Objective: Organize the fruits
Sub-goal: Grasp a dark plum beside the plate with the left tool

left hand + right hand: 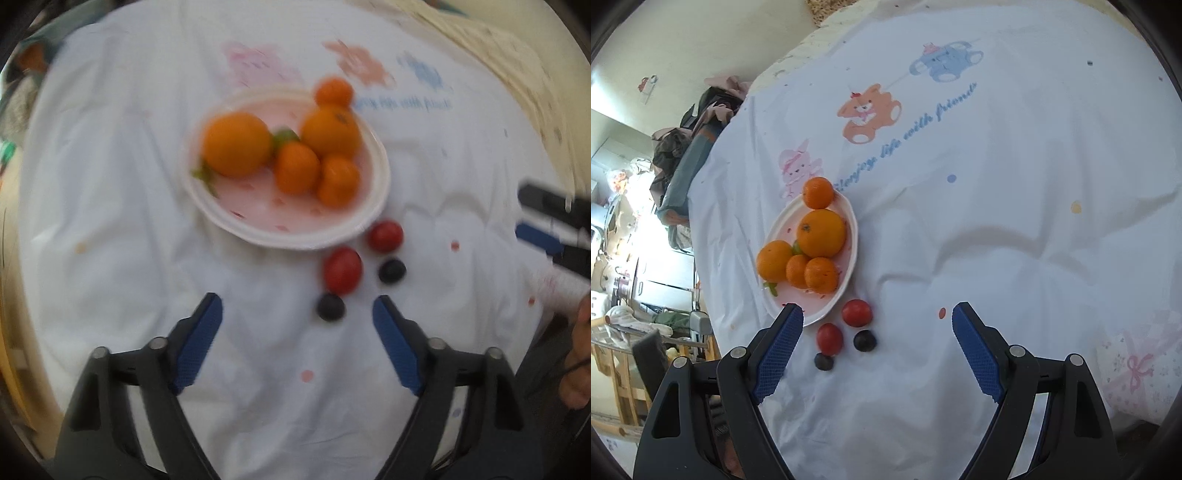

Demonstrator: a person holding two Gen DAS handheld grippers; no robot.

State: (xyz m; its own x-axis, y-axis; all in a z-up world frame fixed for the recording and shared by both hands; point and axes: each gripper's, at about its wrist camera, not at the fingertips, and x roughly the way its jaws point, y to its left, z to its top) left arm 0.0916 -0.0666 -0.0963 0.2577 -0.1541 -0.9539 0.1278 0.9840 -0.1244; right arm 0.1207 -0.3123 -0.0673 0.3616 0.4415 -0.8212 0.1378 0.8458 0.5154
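Note:
A white plate (pixel 236 221) (pixel 783 221) on the white cartoon sheet holds several oranges (pixel 237 144) (pixel 822 233). A small orange (pixel 333 91) (pixel 818 192) rests at its far rim. Beside the plate lie two red tomatoes (pixel 342 270) (pixel 857 312) and two dark grapes (pixel 331 306) (pixel 864 340). My left gripper (pixel 297 308) hangs open just short of the near grape, nothing between its fingers. My right gripper (pixel 877 319) is open too, above the tomatoes and grapes, touching none. Its fingers (pixel 543 206) show at the left wrist view's right edge.
The sheet (pixel 997 221) is wrinkled, with a raised fold to the right of the plate. A heap of clothes and bags (pixel 690 147) lies past the bed's left edge, and room furniture beyond. A person's hand (pixel 580 354) shows at the right edge.

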